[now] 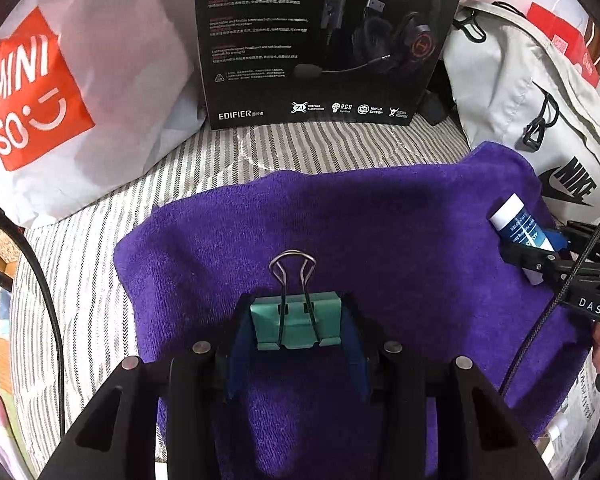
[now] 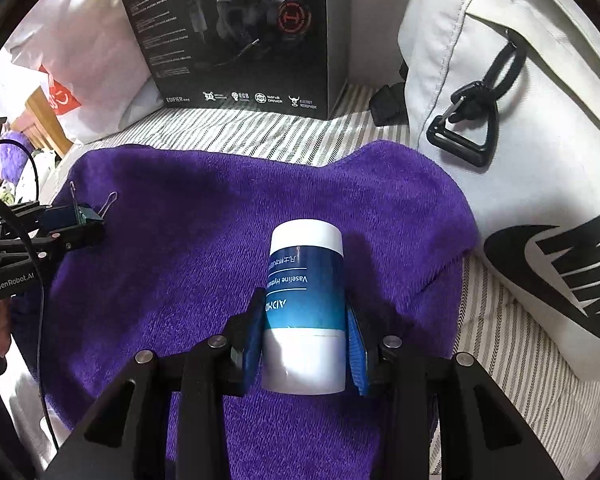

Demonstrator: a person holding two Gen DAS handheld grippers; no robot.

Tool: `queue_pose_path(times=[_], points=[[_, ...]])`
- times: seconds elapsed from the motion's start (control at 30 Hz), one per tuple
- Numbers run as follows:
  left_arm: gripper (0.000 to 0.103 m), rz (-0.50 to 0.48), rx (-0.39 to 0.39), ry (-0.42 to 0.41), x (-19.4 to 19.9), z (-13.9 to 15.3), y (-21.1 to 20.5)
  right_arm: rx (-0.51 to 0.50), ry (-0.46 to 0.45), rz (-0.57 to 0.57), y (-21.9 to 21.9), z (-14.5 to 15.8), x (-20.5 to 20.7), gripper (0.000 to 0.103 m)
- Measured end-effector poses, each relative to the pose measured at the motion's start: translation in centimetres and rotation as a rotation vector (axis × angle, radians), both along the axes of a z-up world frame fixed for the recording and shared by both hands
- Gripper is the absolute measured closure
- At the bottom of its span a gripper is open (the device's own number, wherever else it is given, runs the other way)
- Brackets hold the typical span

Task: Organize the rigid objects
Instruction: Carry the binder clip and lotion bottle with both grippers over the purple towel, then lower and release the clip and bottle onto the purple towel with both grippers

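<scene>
Left hand-held gripper (image 1: 296,328) grasping clip (image 1: 296,320); right hand-held gripper (image 2: 306,344) grasping tube (image 2: 306,304). Both just over towel (image 1: 400,240). Lower gently, set well apart, release only once resting.

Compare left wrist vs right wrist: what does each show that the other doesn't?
Left wrist only: the binder clip head-on between the left gripper pads, and the full Miniso bag logo.
Right wrist only: the Vaseline tube close up in the right gripper, label readable, and the bag's black buckle.
Both: purple towel, Edifier headset box, white Nike bag, striped sheet, and each other's gripper at the frame edge.
</scene>
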State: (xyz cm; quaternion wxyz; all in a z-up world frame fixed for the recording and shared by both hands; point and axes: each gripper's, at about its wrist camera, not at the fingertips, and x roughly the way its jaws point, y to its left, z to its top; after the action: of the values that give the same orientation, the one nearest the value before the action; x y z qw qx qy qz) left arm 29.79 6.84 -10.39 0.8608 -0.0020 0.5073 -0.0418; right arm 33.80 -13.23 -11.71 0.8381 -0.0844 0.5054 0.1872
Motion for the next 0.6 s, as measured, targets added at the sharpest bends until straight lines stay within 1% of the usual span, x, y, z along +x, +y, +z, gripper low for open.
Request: queue_pose_path(times=[0.2,0.4,0.47,0.5,0.57,0.6], points=[[0.063,-0.019,0.045,-0.001,0.19,-0.03,-0.63,-0.005,-0.005,0.011,0.02,0.12,0.08,0.066],[0.062,-0.016,0.04,-0.005,0.21,0.02,-0.54,-0.021,-0.018,0.023,0.27,0.07,-0.04,0.066],[0.06,-0.019,0.04,-0.003,0.09,0.03,-0.57,-0.015,-0.017,0.025,0.1,0.08,-0.18,0.065],[0.058,-0.02,0.038,-0.002,0.0,0.03,-0.6,-0.012,-0.014,0.027,-0.02,0.11,-0.25,0.064],[0.049,-0.027,0.042,0.001,-0.33,-0.06,-0.86,-0.002,-0.004,0.028,-0.36,0.21,-0.51,0.058],[0.04,-0.037,0.045,0.008,-0.65,-0.14,-1.07,0.013,0.005,0.023,-0.64,0.24,-0.75,0.056]])
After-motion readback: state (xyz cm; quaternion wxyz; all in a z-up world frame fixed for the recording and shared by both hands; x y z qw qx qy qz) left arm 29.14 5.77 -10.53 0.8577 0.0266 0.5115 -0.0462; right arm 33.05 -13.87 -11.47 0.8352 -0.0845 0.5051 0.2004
